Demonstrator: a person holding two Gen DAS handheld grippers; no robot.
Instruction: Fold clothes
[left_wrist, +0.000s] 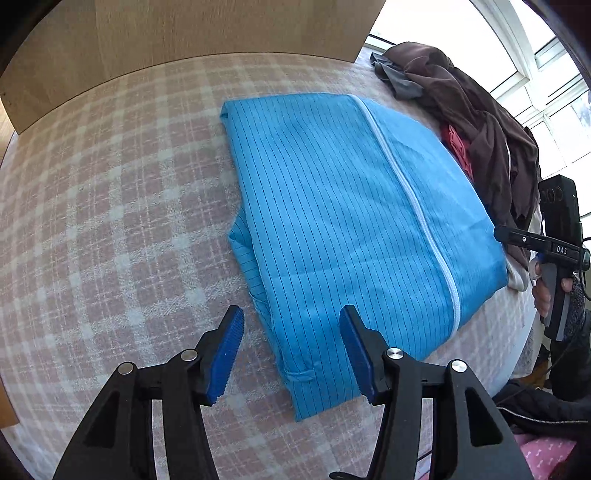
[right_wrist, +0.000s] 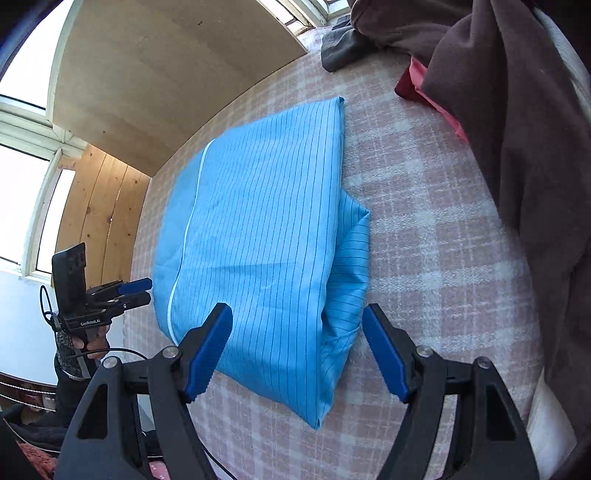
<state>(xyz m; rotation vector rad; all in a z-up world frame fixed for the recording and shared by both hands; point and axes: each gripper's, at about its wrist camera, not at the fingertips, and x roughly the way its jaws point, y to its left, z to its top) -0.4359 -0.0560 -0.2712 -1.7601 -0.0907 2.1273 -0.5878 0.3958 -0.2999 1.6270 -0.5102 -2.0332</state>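
A blue pinstriped garment (left_wrist: 332, 206) lies folded into a thick rectangle on the pink plaid blanket (left_wrist: 110, 221), its white zipper (left_wrist: 413, 192) running lengthwise. My left gripper (left_wrist: 291, 311) hovers open over the garment's near corner, its blue pads astride the edge and holding nothing. In the right wrist view the same garment (right_wrist: 258, 240) shows a loose flap sticking out on its right side. My right gripper (right_wrist: 297, 307) is open above that near end, also without a hold. Each gripper appears side-on in the other view: the right gripper (left_wrist: 502, 233) and the left gripper (right_wrist: 140, 291), each held by a hand.
A heap of unfolded clothes, brown (left_wrist: 480, 122), red-pink (left_wrist: 458, 147) and grey (left_wrist: 402, 83), lies along the blanket's far side by the windows. A wooden board (left_wrist: 184, 33) stands behind the blanket. Bare blanket (right_wrist: 424, 240) separates the garment from the heap.
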